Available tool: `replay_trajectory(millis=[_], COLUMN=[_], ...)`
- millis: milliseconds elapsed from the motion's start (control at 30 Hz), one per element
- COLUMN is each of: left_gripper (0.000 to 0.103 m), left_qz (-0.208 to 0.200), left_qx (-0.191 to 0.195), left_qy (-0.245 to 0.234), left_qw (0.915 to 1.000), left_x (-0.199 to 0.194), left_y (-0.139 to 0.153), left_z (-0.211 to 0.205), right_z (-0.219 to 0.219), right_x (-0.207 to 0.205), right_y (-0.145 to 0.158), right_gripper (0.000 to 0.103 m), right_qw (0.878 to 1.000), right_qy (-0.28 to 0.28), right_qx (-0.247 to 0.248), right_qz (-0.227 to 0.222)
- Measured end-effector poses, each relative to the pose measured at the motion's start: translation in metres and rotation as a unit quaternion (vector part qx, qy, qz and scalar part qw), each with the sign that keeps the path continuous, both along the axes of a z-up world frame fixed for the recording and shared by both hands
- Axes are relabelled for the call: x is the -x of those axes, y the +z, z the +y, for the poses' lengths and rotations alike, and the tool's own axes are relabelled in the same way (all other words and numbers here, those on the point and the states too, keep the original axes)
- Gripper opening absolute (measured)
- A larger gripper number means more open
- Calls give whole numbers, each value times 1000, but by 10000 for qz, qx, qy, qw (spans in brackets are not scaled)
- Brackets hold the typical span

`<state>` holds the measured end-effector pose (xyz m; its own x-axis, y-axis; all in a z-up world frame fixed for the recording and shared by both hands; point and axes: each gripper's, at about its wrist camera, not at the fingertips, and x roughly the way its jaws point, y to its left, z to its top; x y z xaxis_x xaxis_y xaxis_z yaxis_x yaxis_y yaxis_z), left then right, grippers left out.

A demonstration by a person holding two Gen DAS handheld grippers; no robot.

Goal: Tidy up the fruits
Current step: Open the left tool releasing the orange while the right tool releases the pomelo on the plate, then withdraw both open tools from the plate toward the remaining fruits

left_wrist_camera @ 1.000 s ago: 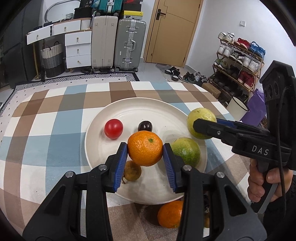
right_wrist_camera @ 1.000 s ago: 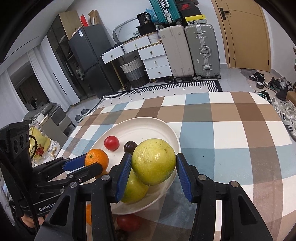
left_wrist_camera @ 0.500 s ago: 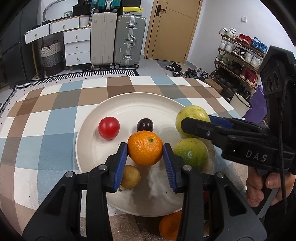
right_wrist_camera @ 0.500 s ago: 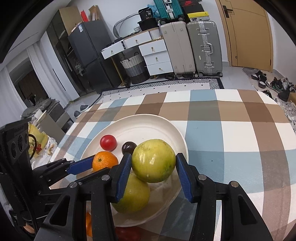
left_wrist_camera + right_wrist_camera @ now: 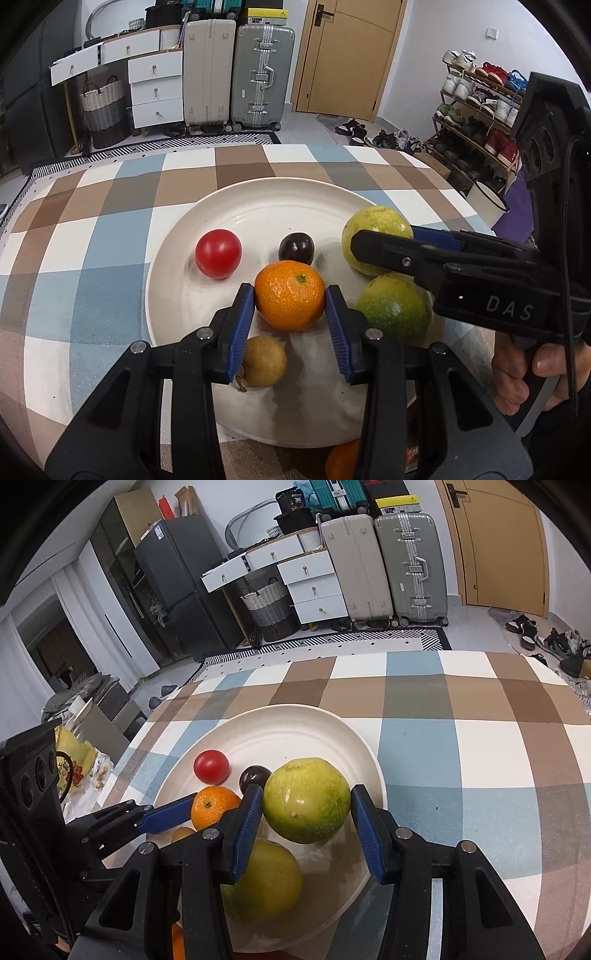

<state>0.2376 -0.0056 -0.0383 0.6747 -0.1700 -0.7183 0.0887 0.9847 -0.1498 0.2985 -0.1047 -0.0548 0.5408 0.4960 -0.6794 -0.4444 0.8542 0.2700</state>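
On plate (image 5: 207, 295): tomato (image 5: 218, 253), plum (image 5: 296, 248), longan (image 5: 264, 361), green fruit (image 5: 393, 308).

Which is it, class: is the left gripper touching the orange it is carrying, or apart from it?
Touching. The left wrist view shows both blue pads of the left gripper pressed against the sides of the orange.

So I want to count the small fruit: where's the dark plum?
In the left wrist view the dark plum lies mid-plate, between the red tomato on its left and the held yellow-green fruit, just behind the orange.
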Motion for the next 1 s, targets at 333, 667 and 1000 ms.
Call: replay_trajectory(millis=[333, 667, 1000], left_gripper=[77, 102, 102], left_qz=[74, -262, -274], left_qx=[-40, -323, -429], left_qy=[338, 508, 413], left_qw=[9994, 9978, 9978], left_x=[8, 66, 123], left_y=[10, 39, 55], left_z=[10, 25, 18], right_z=[-21, -55, -63], right_x=[16, 63, 116], right_y=[24, 35, 30], right_gripper=[81, 103, 103], right_qw=[9989, 9995, 9993], right_qy=[-191, -222, -313], right_qx=[-210, -185, 177], right_qz=[-365, -130, -102])
